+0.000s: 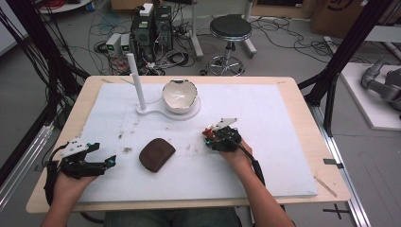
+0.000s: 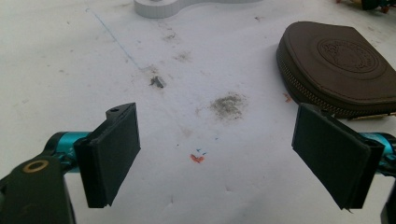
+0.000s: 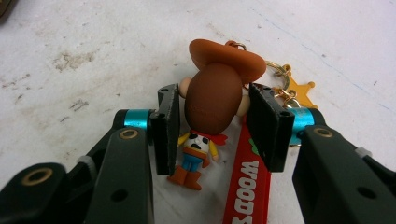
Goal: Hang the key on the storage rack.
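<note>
White mat [image 1: 265, 142] across the table, stand [image 1: 142, 106] and bowl [image 1: 179, 96] at the far edge, brown pouch [image 1: 156, 154] lying mid-mat; the left gripper [image 2: 217, 158] gapes wide, empty, just beside that pouch; the right gripper [image 3: 213, 122] has its jaws pinched on the keychain [image 3: 212, 105] doll's head, strap and star charm down on the mat — grab looks made, carrying it wherever it goes is all to come

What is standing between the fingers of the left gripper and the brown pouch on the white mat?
Nothing visible. The left gripper is open, and only bare, stained white mat lies ahead of its fingers. The brown pouch sits ahead by the far finger, with no object between.
</note>
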A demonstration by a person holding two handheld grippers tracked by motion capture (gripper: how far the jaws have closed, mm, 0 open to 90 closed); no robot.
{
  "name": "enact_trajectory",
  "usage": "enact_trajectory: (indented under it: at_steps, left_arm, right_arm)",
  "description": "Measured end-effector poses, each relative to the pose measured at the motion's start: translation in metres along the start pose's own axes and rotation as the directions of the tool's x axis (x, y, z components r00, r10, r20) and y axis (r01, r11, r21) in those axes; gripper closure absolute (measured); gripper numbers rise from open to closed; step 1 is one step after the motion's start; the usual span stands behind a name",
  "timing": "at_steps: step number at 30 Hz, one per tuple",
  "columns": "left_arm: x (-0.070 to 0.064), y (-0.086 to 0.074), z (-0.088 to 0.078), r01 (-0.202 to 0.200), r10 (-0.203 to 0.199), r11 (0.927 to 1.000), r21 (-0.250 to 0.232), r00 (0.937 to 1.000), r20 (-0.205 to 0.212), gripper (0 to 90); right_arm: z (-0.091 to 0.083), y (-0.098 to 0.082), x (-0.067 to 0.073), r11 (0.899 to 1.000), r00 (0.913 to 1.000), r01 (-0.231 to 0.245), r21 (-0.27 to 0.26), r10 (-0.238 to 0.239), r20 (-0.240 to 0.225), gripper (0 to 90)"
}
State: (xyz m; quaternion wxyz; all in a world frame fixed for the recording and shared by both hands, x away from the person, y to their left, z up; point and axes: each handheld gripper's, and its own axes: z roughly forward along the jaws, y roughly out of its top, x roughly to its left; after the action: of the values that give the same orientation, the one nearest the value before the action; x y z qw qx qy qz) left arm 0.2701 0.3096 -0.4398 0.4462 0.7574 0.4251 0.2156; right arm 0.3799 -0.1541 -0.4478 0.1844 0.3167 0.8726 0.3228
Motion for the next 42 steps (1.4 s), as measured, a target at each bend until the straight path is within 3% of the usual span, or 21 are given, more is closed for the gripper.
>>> enact_trajectory:
  at_steps: [8,16,26,34,42]
  left_arm:
    - [0.001,0.001,0.001,-0.003,0.003,1.0,-0.003,1.0,0.003,15.0]
    - [-0.001,0.003,0.004,-0.005,0.005,1.0,-0.003,0.9999,0.014,15.1]
    - [0.0,0.003,0.005,0.002,-0.002,0.9999,-0.01,0.9999,0.01,15.1]
    - [0.0,0.004,0.006,0.004,-0.004,0.9999,-0.016,0.9999,0.009,15.1]
    - [-0.001,0.005,0.006,0.001,-0.001,0.9999,-0.016,0.9999,0.013,15.1]
  right_arm:
    - [-0.012,0.001,-0.005,0.998,0.9993,-0.036,-0.054,0.035,-0.012,60.3]
    - [-0.034,0.007,-0.008,0.985,0.9946,-0.092,-0.149,0.083,-0.061,60.4]
    - [-0.068,0.03,-0.009,0.968,0.9946,-0.079,-0.239,0.06,-0.084,60.4]
    - [-0.09,0.09,-0.001,0.952,0.9973,-0.004,-0.305,-0.018,-0.072,60.4]
    - [-0.094,0.149,0.018,0.939,0.9897,0.116,-0.323,-0.137,-0.042,60.3]
